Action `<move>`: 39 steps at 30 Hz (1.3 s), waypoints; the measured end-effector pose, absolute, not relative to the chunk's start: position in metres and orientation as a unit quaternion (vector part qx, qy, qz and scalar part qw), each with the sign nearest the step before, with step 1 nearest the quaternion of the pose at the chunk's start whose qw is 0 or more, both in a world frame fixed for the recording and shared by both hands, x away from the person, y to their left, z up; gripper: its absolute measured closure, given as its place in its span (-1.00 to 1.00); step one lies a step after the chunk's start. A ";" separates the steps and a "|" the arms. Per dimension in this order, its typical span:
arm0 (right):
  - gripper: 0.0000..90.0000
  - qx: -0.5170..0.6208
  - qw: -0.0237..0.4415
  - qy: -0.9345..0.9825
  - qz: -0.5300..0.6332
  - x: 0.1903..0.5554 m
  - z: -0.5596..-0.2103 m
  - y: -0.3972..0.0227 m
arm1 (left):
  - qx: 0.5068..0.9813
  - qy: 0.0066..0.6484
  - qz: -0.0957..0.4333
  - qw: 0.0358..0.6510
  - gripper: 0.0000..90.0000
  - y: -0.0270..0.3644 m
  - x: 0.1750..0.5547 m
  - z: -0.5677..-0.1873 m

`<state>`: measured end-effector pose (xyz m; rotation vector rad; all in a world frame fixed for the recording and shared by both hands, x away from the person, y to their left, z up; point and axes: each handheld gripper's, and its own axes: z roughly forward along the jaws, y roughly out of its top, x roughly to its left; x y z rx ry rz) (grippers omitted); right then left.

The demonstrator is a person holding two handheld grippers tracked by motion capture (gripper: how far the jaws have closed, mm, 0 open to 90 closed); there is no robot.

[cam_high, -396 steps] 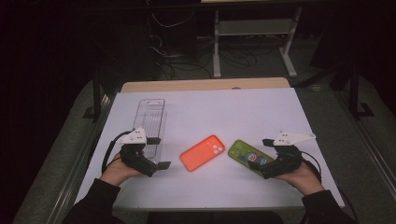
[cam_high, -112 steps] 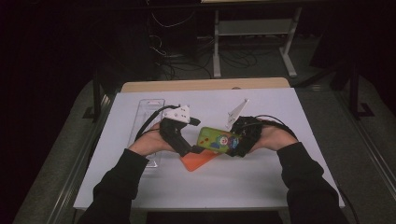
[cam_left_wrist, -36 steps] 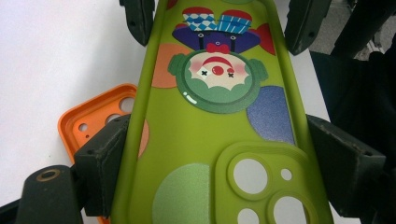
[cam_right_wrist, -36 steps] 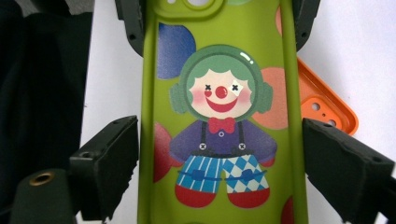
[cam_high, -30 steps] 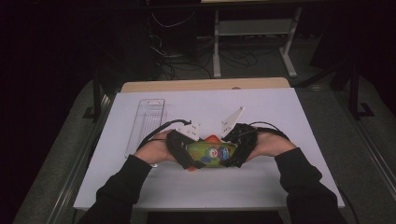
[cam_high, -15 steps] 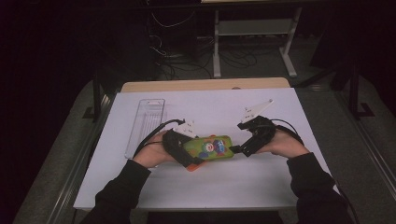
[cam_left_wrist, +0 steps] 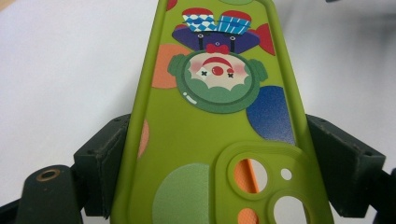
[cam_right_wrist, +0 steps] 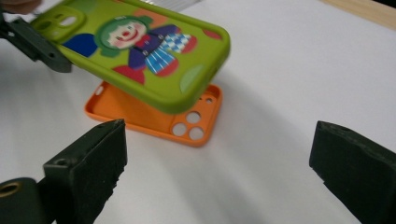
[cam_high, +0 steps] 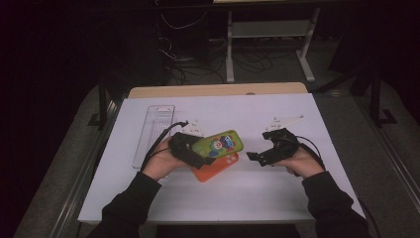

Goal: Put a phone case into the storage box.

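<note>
High view: green rubbery phone case with clown print (cam_high: pixel 218 145), long axis across the counter (cam_high: pixel 297 198), clamped at its camera end by the left hand-held gripper (cam_high: pixel 198 153). It lies over the orange phone case (cam_high: pixel 214 169) resting on the counter. Right hand-held gripper (cam_high: pixel 257 157) stands apart from the green case's free end, jaws just opened wide, nothing between them. Clear plastic tray (cam_high: pixel 151 134) beyond the green case's gripped end.

Left gripper view: jaws press both long edges of the green case (cam_left_wrist: pixel 210 140).

Right gripper view: green case (cam_right_wrist: pixel 135 46) ahead, raised and tilted over the orange one (cam_right_wrist: pixel 154 116).
</note>
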<state>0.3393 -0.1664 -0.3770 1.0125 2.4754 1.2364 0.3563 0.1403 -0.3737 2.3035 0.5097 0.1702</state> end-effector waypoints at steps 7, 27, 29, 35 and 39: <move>-0.95 0.393 0.100 0.803 0.437 0.329 -0.394 -0.171 | 0.898 0.224 0.064 0.372 -0.66 0.141 0.358 -0.374; -0.97 0.376 0.182 0.801 0.429 0.318 -0.407 -0.161 | 0.888 0.239 0.054 0.389 -0.66 0.140 0.358 -0.373; -0.97 0.367 0.195 0.806 0.422 0.318 -0.407 -0.160 | 0.888 0.238 0.053 0.389 -0.66 0.140 0.358 -0.373; -0.97 0.338 0.233 0.822 0.394 0.316 -0.408 -0.155 | 0.895 0.228 0.053 0.379 -0.66 0.142 0.360 -0.373; -0.97 0.320 0.258 0.830 0.376 0.314 -0.409 -0.150 | 0.895 0.229 0.050 0.380 -0.66 0.142 0.360 -0.373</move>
